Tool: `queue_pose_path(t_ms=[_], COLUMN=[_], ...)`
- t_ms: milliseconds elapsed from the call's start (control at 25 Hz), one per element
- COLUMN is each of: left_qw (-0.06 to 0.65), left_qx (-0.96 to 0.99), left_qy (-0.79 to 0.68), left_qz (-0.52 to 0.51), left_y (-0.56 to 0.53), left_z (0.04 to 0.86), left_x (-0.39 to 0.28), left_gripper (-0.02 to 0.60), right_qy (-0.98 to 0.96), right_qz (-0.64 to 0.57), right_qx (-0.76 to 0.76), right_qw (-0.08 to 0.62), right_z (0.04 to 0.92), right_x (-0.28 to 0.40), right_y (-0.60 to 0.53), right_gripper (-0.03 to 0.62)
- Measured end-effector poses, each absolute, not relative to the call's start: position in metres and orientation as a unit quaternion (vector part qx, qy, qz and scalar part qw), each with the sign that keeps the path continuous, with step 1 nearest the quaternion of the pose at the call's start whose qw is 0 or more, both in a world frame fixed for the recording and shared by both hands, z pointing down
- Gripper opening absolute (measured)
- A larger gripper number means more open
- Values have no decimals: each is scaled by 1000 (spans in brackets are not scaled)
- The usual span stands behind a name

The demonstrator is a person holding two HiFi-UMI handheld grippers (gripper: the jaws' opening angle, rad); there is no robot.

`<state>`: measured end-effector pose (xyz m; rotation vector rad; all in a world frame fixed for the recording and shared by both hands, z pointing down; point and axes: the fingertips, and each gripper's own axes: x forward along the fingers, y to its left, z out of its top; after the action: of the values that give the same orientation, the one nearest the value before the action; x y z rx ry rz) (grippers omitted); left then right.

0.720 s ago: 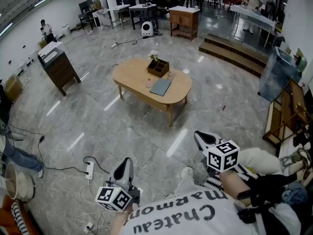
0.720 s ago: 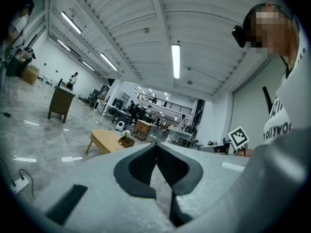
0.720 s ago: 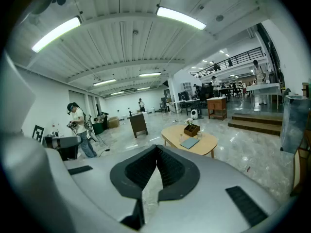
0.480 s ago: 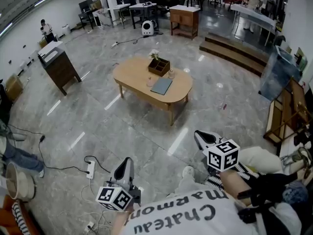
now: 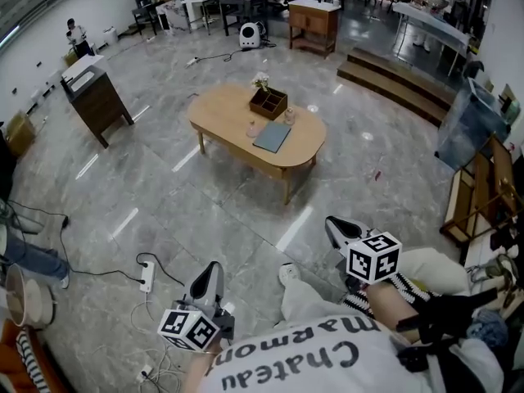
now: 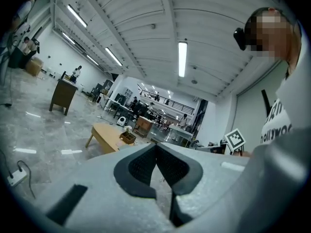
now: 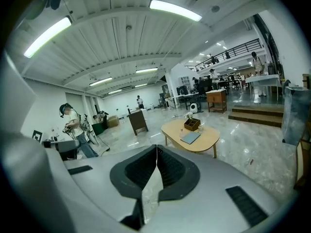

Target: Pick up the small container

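Left gripper: lower left of the head view, marker cube towards the camera. In the left gripper view its jaws are pressed together, pads meeting along one seam, nothing between them.

Right gripper: lower right of centre in the head view, tilted slightly down. In the right gripper view its jaws are likewise closed tight and empty.

Just between the two grippers, low in the head view, a white shoe stands on the grey marble floor. A white power strip with trailing cable lies on the floor left of the left gripper.

Well apart from both grippers, in the upper middle of the frame, stands an oval wooden table.

- The small container, pale pink, stands upright near the table's middle.
- A flat grey-blue pad lies just right of the small container.
- A dark wooden box holding pale flowers sits behind them, with a small jar just to its right.

Upper left, a dark cabinet. Upper right, low steps.
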<state>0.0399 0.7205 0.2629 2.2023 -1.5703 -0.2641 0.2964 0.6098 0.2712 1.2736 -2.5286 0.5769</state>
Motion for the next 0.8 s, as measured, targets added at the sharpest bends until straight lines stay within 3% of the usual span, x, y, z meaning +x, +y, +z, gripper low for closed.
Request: queue_pose_path(t_ms=[800], left_qw=[166], left_qx=[735], left_qy=[-646], left_qz=[-118], left_y=[523], left_z=[234], left_x=[-19], left_gripper=[14], right_qy=[-903], right_qz=[195], right_qx=[373], right_qw=[79], right_z=[228], right_x=[233], right_y=[358], right_gripper=[14])
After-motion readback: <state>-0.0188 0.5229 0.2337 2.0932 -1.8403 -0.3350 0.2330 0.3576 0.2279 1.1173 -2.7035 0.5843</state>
